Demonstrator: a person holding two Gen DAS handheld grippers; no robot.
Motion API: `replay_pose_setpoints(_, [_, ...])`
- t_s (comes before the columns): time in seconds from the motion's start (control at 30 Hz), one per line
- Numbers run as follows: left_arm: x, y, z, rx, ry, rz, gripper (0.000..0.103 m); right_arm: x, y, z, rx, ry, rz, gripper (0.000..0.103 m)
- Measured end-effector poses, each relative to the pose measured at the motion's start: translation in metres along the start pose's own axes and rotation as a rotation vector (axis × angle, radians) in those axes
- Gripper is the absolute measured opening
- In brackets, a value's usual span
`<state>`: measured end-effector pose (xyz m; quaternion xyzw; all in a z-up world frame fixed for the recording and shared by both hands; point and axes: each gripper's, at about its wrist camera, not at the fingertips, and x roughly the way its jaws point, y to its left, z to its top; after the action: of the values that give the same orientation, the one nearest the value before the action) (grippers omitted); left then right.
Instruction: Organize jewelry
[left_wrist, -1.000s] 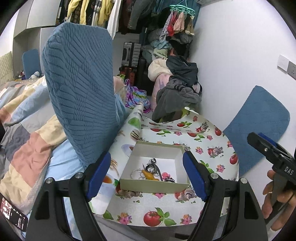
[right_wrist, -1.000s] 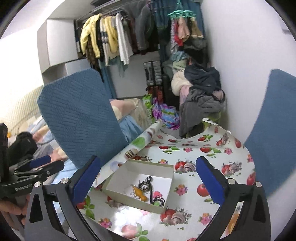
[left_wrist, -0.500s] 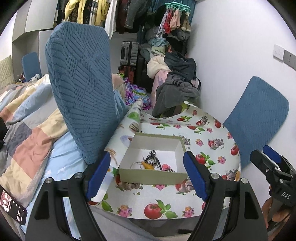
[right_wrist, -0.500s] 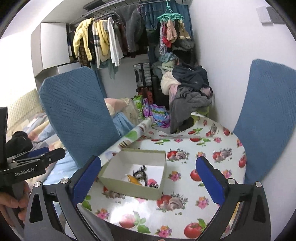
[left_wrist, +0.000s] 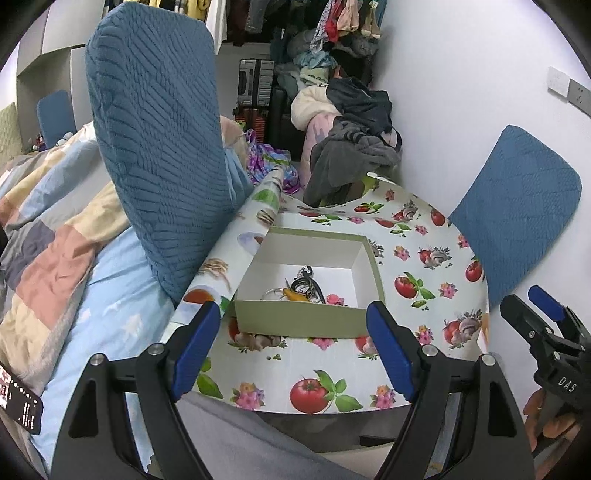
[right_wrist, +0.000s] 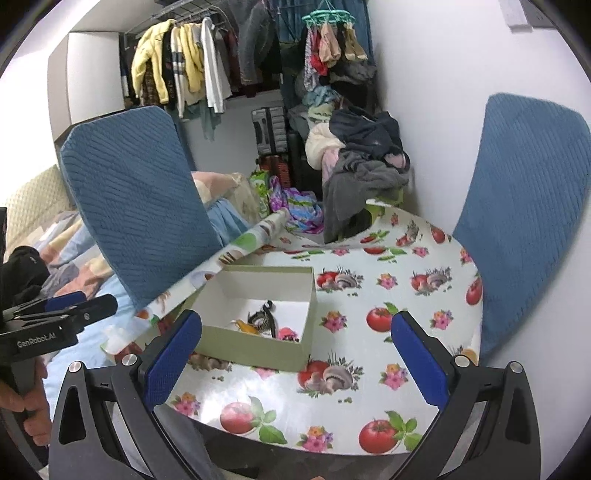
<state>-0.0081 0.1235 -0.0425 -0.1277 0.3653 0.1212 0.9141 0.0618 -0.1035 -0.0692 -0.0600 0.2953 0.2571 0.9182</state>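
Fruit-print oilcloth covers the round table (left_wrist: 417, 258), where an open cardboard box (left_wrist: 306, 317) holds a small tangle of jewelry (left_wrist: 306, 288), perhaps keyrings. Left gripper (left_wrist: 295, 347) and right gripper (right_wrist: 295, 358) hover apart, holding nothing.

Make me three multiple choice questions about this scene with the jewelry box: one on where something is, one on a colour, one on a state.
1. Where is the jewelry?
A. inside the box
B. on the tablecloth
C. on the bed

2. What colour are the chair backs?
A. red
B. blue
C. white

3. How do the left gripper's jaws stand?
A. shut on the box
B. shut on nothing
C. open

Answers:
1 A: the pieces lie on the floor of the box.
2 B: both chair backs are blue.
3 C: the left gripper stands wide, holding nothing.
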Motion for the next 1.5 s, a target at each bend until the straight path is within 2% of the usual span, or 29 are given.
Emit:
replay_pose_setpoints(0.23, [0.003,-0.002,-0.002,0.010,0.009,-0.004,0.081,0.001,-0.006,-0.010,0.029,0.014,-0.023,0.103])
replay_pose_setpoints(0.73, [0.017,-0.008,-0.003,0.013,0.044,0.000,0.083,0.004,-0.011,-0.005,0.037,0.000,-0.057,0.103])
replay_pose_setpoints(1.07, [0.023,-0.008,-0.009,0.000,0.074,0.016,0.083,0.017,-0.014,-0.017,0.039,0.044,-0.066,0.103])
replay_pose_setpoints(1.5, [0.018,-0.010,-0.008,0.016,0.043,0.031,0.088,0.018,-0.013,-0.020,0.037,0.044,-0.064,0.103])
